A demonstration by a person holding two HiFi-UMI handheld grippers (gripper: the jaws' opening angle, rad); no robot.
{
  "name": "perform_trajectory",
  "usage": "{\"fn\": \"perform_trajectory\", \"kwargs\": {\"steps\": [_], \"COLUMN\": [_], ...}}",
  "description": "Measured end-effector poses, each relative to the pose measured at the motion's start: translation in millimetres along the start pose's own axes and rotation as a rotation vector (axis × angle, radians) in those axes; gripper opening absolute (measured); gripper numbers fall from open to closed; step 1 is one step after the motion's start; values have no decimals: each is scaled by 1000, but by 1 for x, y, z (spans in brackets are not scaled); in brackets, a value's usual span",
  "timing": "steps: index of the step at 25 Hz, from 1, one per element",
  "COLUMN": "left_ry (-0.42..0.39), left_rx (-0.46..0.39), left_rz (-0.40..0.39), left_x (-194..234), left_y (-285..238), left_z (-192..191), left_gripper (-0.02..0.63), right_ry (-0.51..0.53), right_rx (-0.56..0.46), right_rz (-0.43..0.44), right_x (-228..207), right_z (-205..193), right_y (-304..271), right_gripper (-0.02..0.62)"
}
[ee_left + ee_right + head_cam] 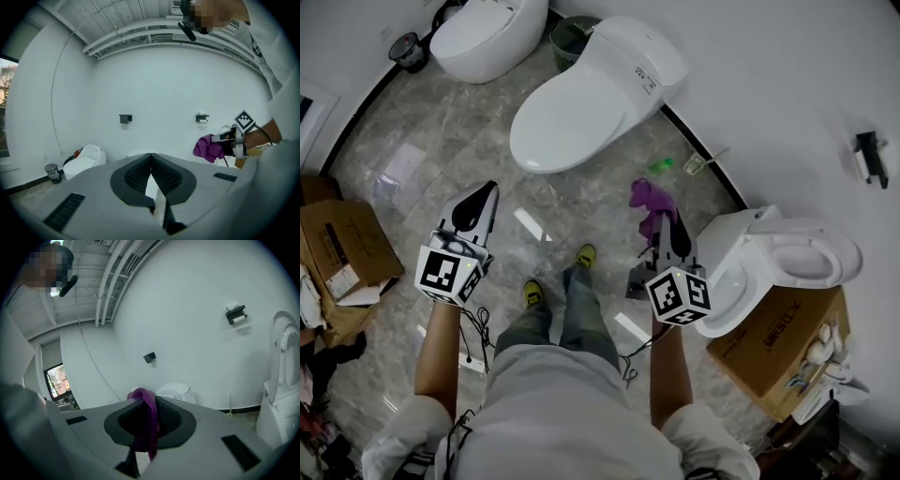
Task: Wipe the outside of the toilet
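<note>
A purple cloth hangs from my right gripper, whose jaws are shut on it; the cloth fills the gap between the pads. My left gripper is held over the floor, jaws shut together with nothing between them. A white toilet with its lid down stands ahead of me. A second toilet with its lid raised is at my right, close beside the right gripper. A rounded third toilet stands at the far left.
The floor is grey marble tile. Cardboard boxes sit at the left and lower right. A green bin stands between two toilets; a small green bottle and a brush lie by the wall. A paper holder hangs on the wall.
</note>
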State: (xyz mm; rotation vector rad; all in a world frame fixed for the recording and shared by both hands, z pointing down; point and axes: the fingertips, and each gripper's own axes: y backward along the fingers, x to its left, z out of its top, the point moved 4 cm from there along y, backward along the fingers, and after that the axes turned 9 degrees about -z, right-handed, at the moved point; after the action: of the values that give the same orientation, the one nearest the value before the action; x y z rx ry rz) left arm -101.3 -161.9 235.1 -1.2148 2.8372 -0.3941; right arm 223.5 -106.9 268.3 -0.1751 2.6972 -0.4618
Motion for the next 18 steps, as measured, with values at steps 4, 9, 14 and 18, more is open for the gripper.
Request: {"fn": "perform_trajectory", "kwargs": {"steps": [4, 9, 14, 18], "left_ry": [14, 14, 42, 57], "left_rx": [33, 74, 95, 112], "left_rz": [17, 2, -9, -31], "left_x": [17, 23, 21, 20], "left_y": [-23, -46, -67, -80], "left_z": [-28, -69, -113, -156], "left_gripper": [12, 12, 12, 12], "right_ry": [12, 4, -13, -19], "right_rx": [25, 49, 53, 30], "right_rz": [-3, -10, -29, -32], "right_x": [-15, -31, -53, -63], "right_z": [-18, -53, -91, -115], "right_y": [-36, -65, -85, -99], "right_gripper": [55, 55, 55, 55]}}
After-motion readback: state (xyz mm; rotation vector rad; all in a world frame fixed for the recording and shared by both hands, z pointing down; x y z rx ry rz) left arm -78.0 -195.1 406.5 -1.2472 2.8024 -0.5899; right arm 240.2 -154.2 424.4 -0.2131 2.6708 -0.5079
